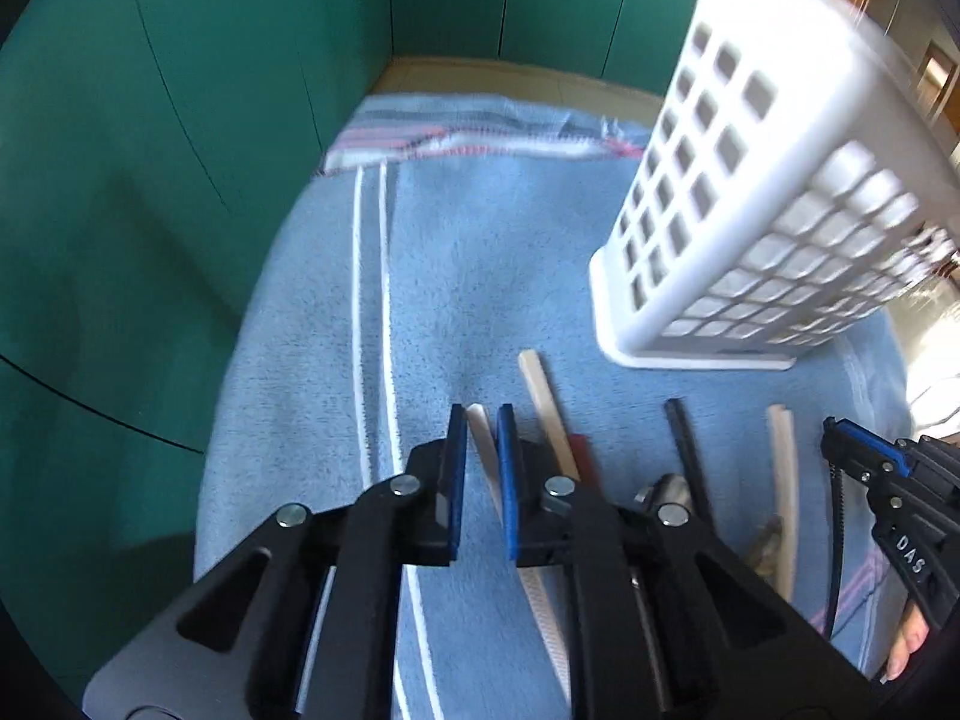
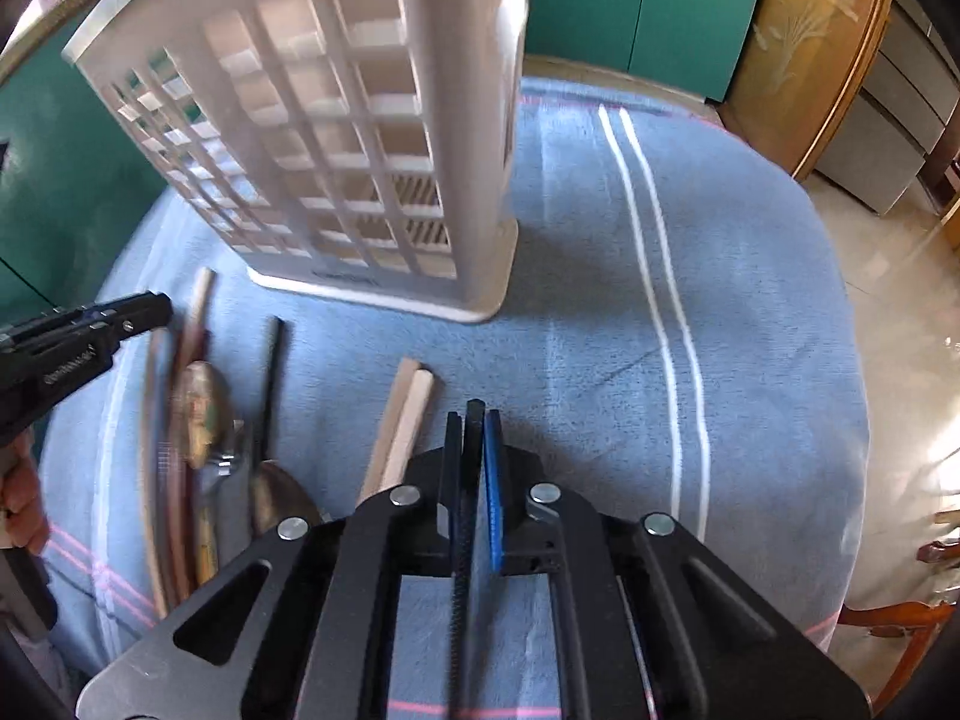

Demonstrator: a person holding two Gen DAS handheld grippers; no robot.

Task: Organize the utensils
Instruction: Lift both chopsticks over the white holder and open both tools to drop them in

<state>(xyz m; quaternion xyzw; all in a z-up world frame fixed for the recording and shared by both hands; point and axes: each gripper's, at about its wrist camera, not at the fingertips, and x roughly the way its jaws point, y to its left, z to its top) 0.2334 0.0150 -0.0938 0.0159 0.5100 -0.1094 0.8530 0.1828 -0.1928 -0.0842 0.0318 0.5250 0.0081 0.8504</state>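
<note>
Left wrist view: the left gripper (image 1: 481, 420) pinches a flat white plastic utensil handle (image 1: 483, 444) above the fuzzy blue towel (image 1: 480, 276), near the white lattice plastic basket (image 1: 750, 192). Right wrist view: the right gripper (image 2: 478, 420) clamps a slim black ridged handle (image 2: 463, 540); pale wooden sticks (image 2: 399, 426) lie beside it.

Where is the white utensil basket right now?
The white utensil basket stands upright on the blue towel, beyond the row of loose utensils. It shows upper left in the right wrist view, upper right in the left wrist view.
</note>
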